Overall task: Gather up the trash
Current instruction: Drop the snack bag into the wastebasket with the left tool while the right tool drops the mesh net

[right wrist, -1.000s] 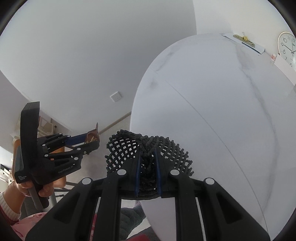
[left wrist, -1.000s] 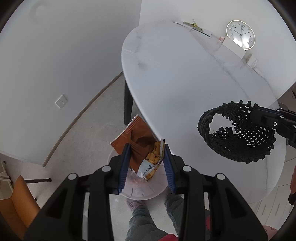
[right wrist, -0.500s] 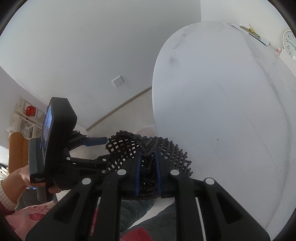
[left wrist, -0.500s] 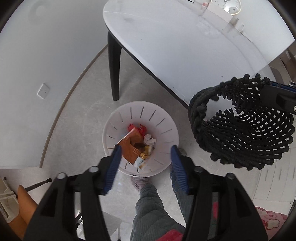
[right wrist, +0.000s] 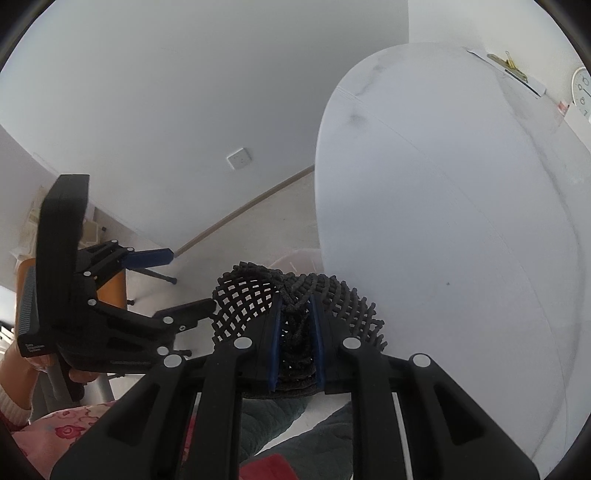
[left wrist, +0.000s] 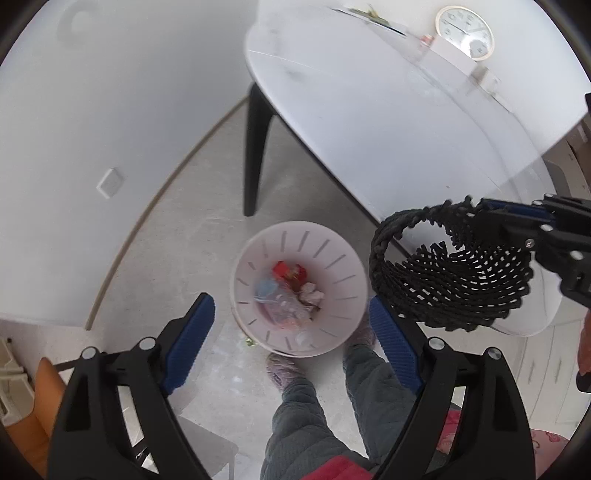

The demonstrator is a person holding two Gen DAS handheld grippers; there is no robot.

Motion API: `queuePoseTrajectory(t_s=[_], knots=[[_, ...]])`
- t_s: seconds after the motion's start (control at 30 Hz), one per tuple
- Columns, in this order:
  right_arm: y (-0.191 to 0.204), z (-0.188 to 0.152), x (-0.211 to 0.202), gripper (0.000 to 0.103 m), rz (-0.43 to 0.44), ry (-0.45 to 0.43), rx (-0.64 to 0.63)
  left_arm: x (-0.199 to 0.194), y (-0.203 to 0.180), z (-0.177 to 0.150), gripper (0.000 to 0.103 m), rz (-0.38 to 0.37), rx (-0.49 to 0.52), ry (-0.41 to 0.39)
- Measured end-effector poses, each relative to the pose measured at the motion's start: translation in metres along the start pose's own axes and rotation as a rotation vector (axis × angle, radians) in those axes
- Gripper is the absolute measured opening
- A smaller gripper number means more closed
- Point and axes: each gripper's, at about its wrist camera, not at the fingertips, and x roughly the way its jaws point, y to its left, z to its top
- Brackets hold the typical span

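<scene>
Below, left gripper (left wrist: 291, 325) gapes wide (empty); right gripper (right wrist: 295, 325) pinches black basket (right wrist: 295, 306).

white oval table (left wrist: 388, 122) 12–2 o'clock, black leg (left wrist: 255, 147) | gold-rim clock (left wrist: 464, 31) at 1, leaning on wall | wall socket (left wrist: 110, 183) at 9 | orange chair (left wrist: 37, 402) at 8 | clipped paper (right wrist: 511, 70) on table far end

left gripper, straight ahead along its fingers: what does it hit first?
Most likely the white trash bin on the floor: the left gripper, open and empty, points down into its mouth, onto the trash inside. Nothing shows in between, though depth is unclear.
</scene>
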Motion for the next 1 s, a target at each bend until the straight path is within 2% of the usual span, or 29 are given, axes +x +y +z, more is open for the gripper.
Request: queuePoseTrajectory(t_s=[0.2,0.43,0.47,0.53,0.6,0.67,0.73,0.87,0.93,1.0], knots=[[0.031,0.004,0.040,0.017,0.042,0.050,-0.092,-0.021,0.031,-0.014,0.082,0.106,-0.066,-0.012],[0.047,-0.001,0.097,0.019,-0.008,0.141,-0.163,-0.015,0.061,-0.029,0.082,0.138,-0.158,0.026],[0.047,-0.002,0.103,0.023,-0.012,0.152,-0.169,-0.014,0.062,-0.030,0.082,0.138,-0.162,0.027],[0.048,-0.005,0.111,0.047,-0.033,0.173,-0.182,-0.013,0.064,-0.032,0.082,0.137,-0.164,0.029],[0.049,-0.006,0.112,0.060,-0.054,0.170,-0.188,-0.013,0.063,-0.031,0.082,0.140,-0.164,0.030],[0.048,-0.007,0.107,0.065,-0.069,0.157,-0.192,-0.013,0.062,-0.030,0.082,0.143,-0.161,0.030],[0.047,-0.004,0.098,0.078,-0.072,0.134,-0.186,-0.013,0.061,-0.028,0.082,0.142,-0.157,0.029],[0.041,0.004,0.072,0.087,-0.069,0.076,-0.153,-0.020,0.048,-0.019,0.082,0.148,-0.121,0.013],[0.031,0.006,0.051,0.096,-0.074,0.031,-0.116,-0.026,0.035,-0.012,0.082,0.153,-0.090,-0.003],[0.016,0.010,0.031,0.099,-0.095,-0.016,-0.075,-0.034,0.015,0.000,0.082,0.142,-0.039,-0.032]])
